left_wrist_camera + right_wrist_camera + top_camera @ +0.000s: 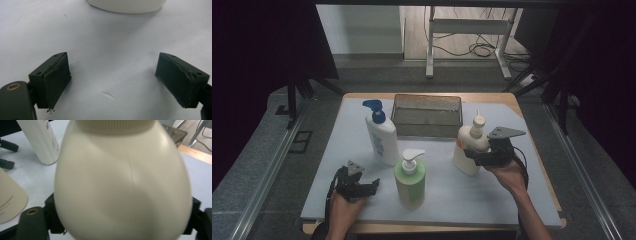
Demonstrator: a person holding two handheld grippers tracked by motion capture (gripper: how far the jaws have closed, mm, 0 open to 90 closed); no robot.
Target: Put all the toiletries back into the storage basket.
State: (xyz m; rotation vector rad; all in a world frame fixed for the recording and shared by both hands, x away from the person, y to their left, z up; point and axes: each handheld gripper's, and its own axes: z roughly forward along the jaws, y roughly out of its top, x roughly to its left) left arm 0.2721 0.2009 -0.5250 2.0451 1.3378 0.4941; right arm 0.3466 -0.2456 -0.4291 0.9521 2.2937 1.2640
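Cream bottle [122,185] between right claw [479,154] jaws, gripped at body; left claw [120,82] wide open, empty.

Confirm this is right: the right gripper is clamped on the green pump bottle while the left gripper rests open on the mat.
Wrong bottle: the right gripper clamps the cream bottle, as the high view shows. The green pump bottle stands free; the left gripper does rest open.

The right hand-held gripper [476,154] clasps the cream bottle [469,145] beside the mesh basket [427,115].
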